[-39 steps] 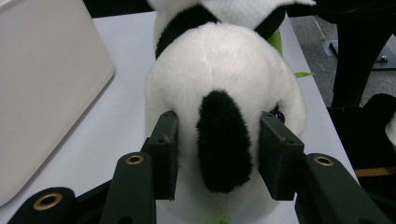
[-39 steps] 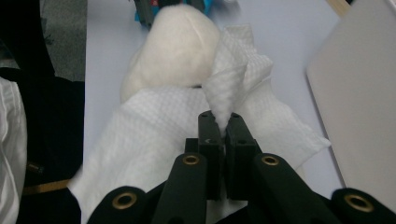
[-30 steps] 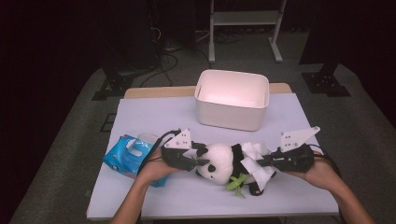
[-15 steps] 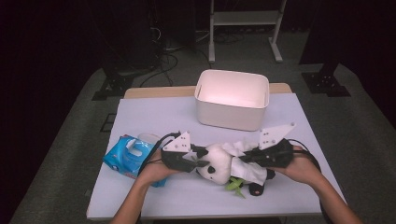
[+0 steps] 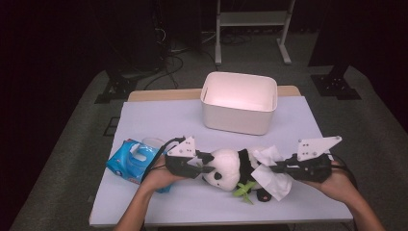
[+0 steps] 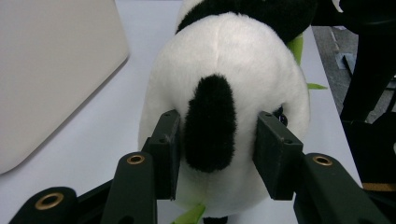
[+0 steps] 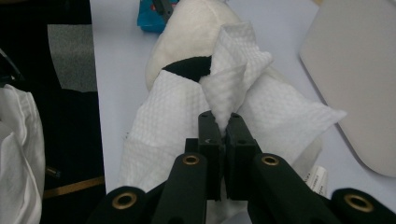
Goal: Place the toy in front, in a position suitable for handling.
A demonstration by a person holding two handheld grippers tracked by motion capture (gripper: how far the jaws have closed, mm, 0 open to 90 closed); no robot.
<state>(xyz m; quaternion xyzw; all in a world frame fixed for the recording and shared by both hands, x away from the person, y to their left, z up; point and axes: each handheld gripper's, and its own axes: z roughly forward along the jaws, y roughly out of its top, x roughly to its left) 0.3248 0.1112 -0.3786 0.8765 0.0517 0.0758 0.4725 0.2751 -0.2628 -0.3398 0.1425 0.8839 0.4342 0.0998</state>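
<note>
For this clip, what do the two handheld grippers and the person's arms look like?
Both the left gripper and the right gripper have black bodies, each topped by a grey three-cornered plate dotted with small holes. Their black jaws end in flat rectangular pads, with brass-coloured rings at the pivots. A black cable trails from each. The forearms are bare, with no sleeves in sight.

Both forearms are bare, with no sleeves showing. Each hand carries a matte black gripper: the left gripper (image 5: 202, 167) and the right gripper (image 5: 274, 168) each bear a pale grey three-cornered plate on top, dotted with small holes. Brass-coloured rivets sit in the black linkage arms behind the flat, rectangular fingers (image 6: 275, 158). A black cable trails from each.
</note>
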